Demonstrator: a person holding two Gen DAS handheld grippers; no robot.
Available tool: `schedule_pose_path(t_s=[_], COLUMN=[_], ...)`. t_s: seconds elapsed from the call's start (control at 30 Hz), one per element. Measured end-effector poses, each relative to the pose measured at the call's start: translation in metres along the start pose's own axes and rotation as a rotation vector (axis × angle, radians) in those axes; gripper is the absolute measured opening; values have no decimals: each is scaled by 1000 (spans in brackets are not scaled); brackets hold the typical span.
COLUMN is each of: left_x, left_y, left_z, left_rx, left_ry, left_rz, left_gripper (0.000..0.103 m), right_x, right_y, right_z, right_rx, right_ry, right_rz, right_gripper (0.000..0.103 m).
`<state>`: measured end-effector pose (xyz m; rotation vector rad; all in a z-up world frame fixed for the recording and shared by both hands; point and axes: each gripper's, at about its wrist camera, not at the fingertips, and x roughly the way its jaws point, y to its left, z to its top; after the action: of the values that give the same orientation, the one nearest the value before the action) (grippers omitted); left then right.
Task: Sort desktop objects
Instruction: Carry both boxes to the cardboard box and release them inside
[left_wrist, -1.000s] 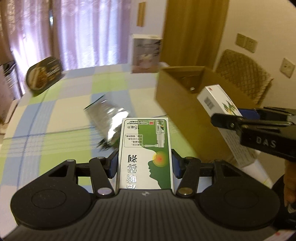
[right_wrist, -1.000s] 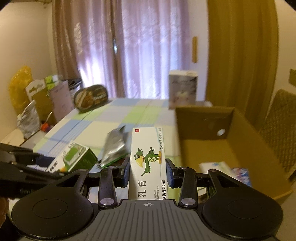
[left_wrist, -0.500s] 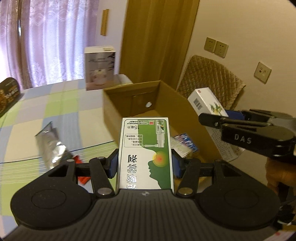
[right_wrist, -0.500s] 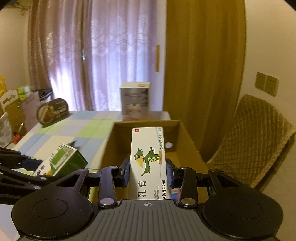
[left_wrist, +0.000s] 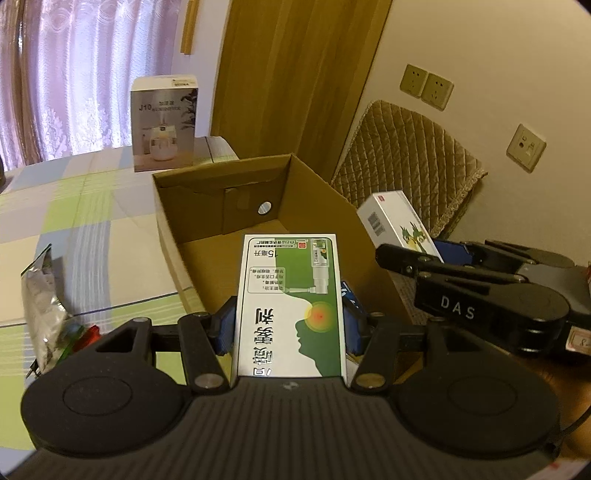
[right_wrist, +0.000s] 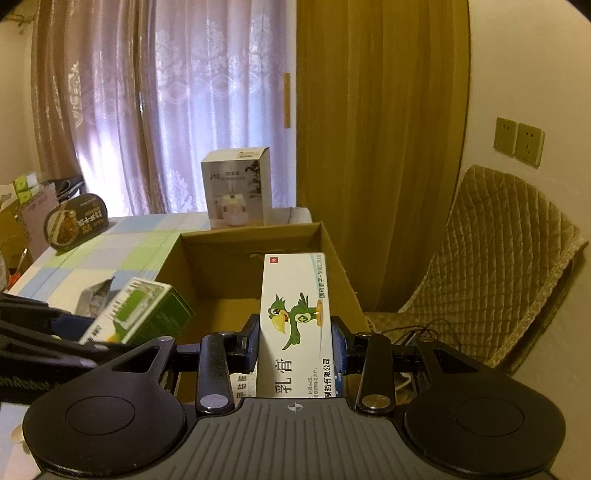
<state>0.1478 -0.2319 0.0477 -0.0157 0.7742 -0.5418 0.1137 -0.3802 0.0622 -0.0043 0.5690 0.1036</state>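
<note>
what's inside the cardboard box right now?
The cardboard box shows mostly bare brown floor. A blue packet peeks out beside the green-and-white carton held in the left gripper; that carton hides the near floor.

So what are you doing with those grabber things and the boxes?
A person is tidying a table with a gripper in each hand. The left gripper holds a green box, and the right gripper holds a parrot box. Both hang over an open carton at the table's edge, not yet let go. A foil packet lies on the tablecloth.
</note>
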Motion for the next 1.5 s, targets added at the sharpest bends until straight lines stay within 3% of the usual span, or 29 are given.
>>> schedule_pose_path(t_s=[0.37, 1.13, 1.27, 1.5], left_x=[11, -35, -38, -44], left_y=[4, 42, 46, 64], left_z=[0, -30, -34, -49], left_rx=[-33, -103, -115, -150], left_ry=[-1, -23, -24, -10], left_rz=[14, 63, 69, 94], left_gripper=[50, 55, 57, 58], right_x=[10, 14, 15, 4], right_y=[-6, 13, 17, 14], right_z=[2, -3, 1, -5], right_rx=[14, -14, -34, -6], right_ry=[5, -9, -34, -34], right_rz=[8, 58, 54, 45], right_gripper=[36, 36, 46, 51])
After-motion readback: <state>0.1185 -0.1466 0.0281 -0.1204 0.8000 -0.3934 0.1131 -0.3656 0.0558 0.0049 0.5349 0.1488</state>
